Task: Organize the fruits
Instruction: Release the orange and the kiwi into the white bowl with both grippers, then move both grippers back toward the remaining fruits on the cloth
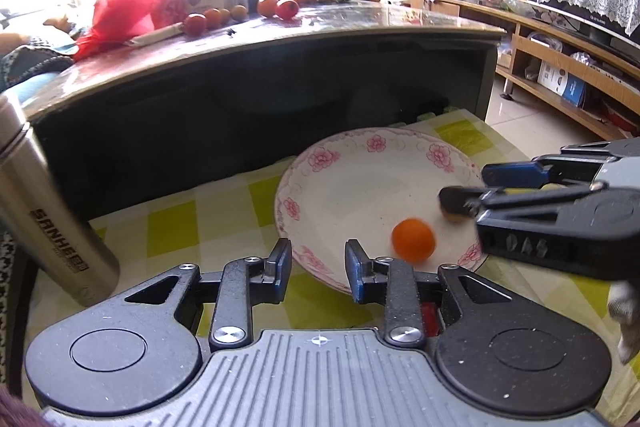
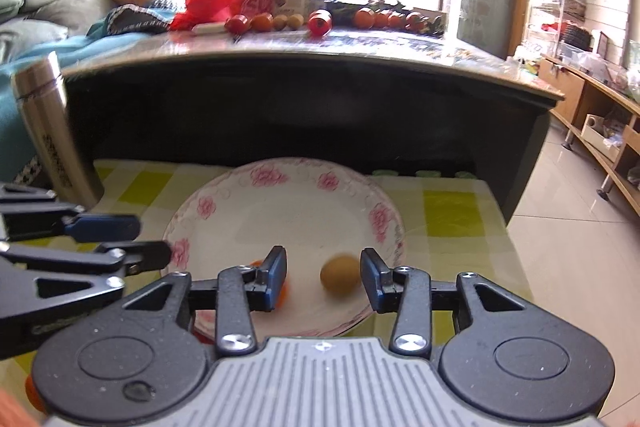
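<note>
Fruits lie in two places. A small orange fruit (image 1: 413,240) sits low in the white plate (image 1: 352,179) with pink flowers, right of centre in the left wrist view, and looks blurred. A brownish-yellow fruit (image 2: 340,273) lies near the plate's (image 2: 280,203) front rim, lower centre of the right wrist view, between the right gripper's (image 2: 324,277) fingers but touching neither; they stand wide apart and hold nothing. The left gripper (image 1: 318,271) is also spread wide and empty, its fingers over the plate's near rim. More red and orange fruits (image 1: 240,13) sit in a row on the dark desk (image 1: 256,75) across the upper frame, beside a red bag (image 1: 120,15). A steel flask (image 1: 44,211) stands at the left edge.
</note>
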`<state>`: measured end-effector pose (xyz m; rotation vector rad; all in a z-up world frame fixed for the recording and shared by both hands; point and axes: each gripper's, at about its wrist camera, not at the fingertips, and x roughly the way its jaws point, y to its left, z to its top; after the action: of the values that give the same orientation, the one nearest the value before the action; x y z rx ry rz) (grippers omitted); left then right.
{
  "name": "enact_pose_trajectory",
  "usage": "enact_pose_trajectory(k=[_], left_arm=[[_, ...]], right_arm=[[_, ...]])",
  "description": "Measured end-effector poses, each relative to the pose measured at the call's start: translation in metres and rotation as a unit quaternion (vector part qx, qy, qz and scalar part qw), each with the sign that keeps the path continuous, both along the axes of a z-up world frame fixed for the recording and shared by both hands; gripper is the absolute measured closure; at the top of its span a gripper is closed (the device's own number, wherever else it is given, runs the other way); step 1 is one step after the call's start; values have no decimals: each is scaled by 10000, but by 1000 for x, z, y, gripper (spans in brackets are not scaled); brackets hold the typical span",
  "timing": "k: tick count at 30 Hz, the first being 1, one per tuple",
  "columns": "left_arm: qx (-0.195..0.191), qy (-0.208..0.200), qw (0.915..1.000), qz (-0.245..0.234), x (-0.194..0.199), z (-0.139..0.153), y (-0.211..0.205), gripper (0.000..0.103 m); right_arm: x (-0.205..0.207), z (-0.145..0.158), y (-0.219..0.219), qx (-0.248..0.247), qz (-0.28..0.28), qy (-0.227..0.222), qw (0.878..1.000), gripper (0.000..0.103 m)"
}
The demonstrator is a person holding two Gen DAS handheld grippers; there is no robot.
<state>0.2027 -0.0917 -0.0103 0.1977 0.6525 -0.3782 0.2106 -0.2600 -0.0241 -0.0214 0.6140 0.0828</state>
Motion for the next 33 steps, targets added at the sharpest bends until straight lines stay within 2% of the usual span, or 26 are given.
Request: enact_pose_trajectory(k=[8,18,25,33], left_arm=[[-32,-84,9999,86,-21,14,21,63],[-56,-47,9998,188,-61,23,47,63],[-138,21,9995,272,-105,25,68,63],[0,72,9994,348,-153,25,78,61]], right_arm=[[-19,24,-6,306,-110,-158,9993,57],[-59,31,14,58,183,-56,9998,57],[-105,42,25,111,305,-27,9995,56],[-164,43,44,48,619,121,9980,56]])
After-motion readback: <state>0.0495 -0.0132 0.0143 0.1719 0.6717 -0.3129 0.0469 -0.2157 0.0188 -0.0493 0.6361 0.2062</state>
